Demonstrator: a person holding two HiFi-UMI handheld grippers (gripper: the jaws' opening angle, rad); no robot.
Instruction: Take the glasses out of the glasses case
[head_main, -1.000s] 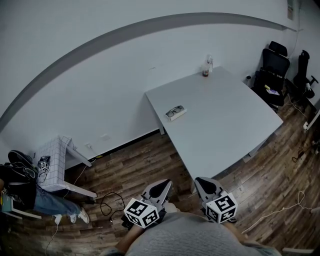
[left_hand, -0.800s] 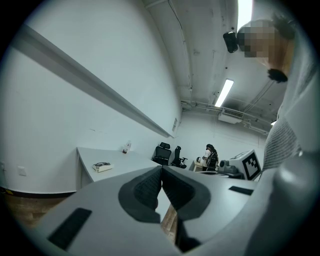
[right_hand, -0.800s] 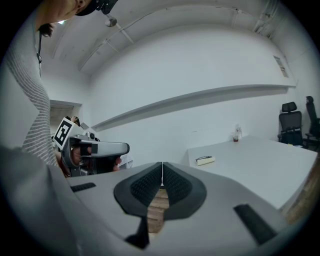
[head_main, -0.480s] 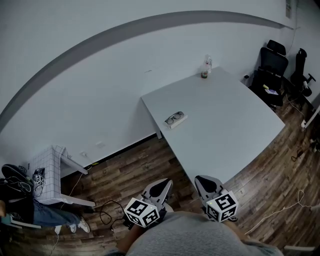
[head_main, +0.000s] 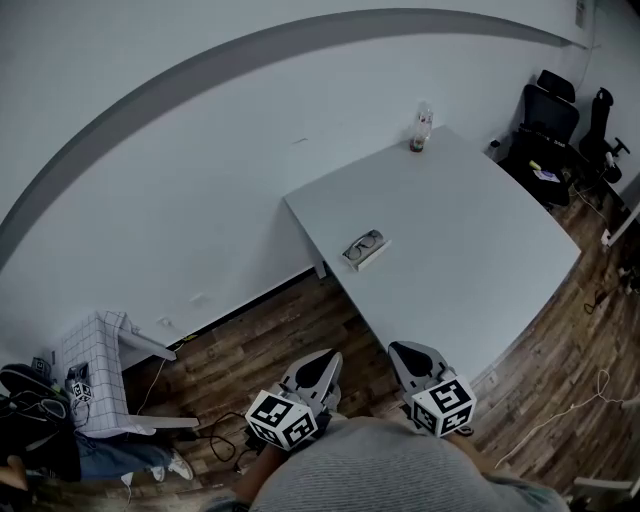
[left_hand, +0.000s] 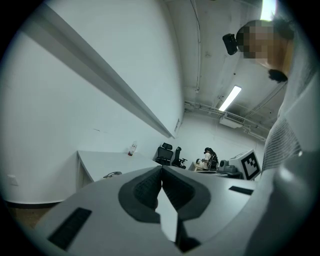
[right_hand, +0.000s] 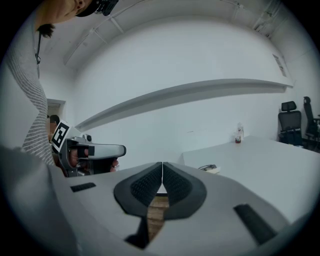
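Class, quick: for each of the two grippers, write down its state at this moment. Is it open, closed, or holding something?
Left gripper: closed, jaws together, holding nothing.
Right gripper: closed, jaws together, holding nothing.

The left gripper (head_main: 328, 358) and right gripper (head_main: 402, 352) sit side by side close to the person's torso, pointing forward, apparently near level. Both pairs of jaws are closed, empty.
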